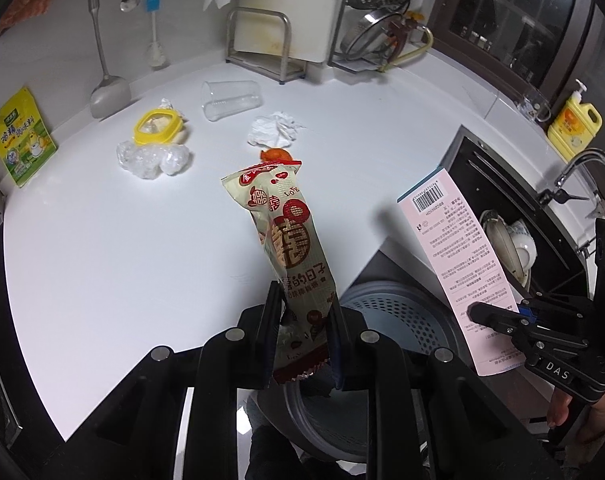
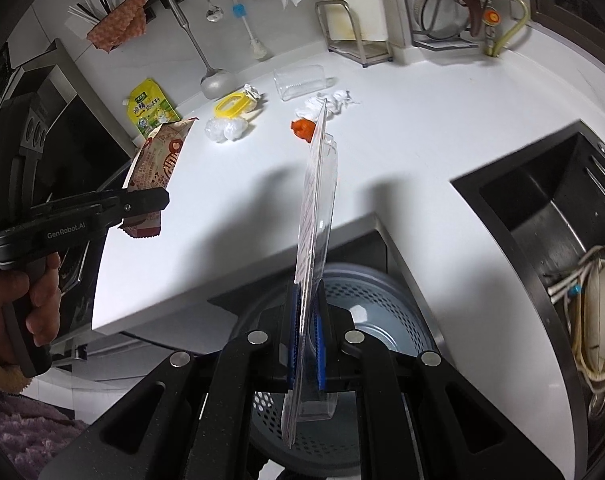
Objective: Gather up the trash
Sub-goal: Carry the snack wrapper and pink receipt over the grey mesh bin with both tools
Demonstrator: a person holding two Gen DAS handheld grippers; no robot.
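Note:
My left gripper (image 1: 304,308) is shut on a cream and red snack wrapper (image 1: 282,232), held upright over the counter's front edge; it also shows in the right wrist view (image 2: 158,164). My right gripper (image 2: 310,312) is shut on a flat pink card blister pack (image 2: 314,216), also seen in the left wrist view (image 1: 454,260), held above a grey perforated bin (image 2: 366,304). On the white counter (image 1: 122,248) lie a crumpled tissue (image 1: 274,130), an orange scrap (image 1: 276,155), a clear plastic cup (image 1: 230,100), crumpled plastic film (image 1: 154,158) and a yellow ring lid (image 1: 156,126).
A yellow-green refill pouch (image 1: 22,142) leans at the back left. A ladle (image 1: 108,92) and brush hang on the wall. A dish rack (image 1: 382,20) stands at the back. The sink (image 2: 562,240) with dishes is at the right, a yellow soap bottle (image 1: 574,124) beside it.

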